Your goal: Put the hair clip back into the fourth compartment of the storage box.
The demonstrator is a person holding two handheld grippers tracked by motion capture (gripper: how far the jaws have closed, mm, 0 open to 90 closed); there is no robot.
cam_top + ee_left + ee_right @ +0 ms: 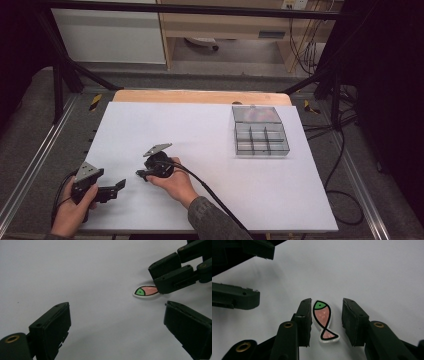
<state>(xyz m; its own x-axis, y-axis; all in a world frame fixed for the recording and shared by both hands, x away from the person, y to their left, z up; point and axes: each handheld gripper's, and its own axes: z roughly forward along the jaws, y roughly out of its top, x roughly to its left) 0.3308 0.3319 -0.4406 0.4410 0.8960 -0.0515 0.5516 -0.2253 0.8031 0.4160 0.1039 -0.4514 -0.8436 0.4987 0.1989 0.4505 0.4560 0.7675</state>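
Left hand-held gripper (pixel 117 186): jaws wide apart, waiting near counter's near-left corner | right hand-held gripper (pixel 325 320): jaws parted, straddling fish sticker (pixel 323 320) flat on counter (pixel 210 145), lined up to pinch | compartment box (pixel 260 132): far-right edge.

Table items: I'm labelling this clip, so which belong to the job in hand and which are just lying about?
In the job:
fish sticker
right gripper, fingers either side of it

Lying about:
left gripper, open nearby
clear compartment box
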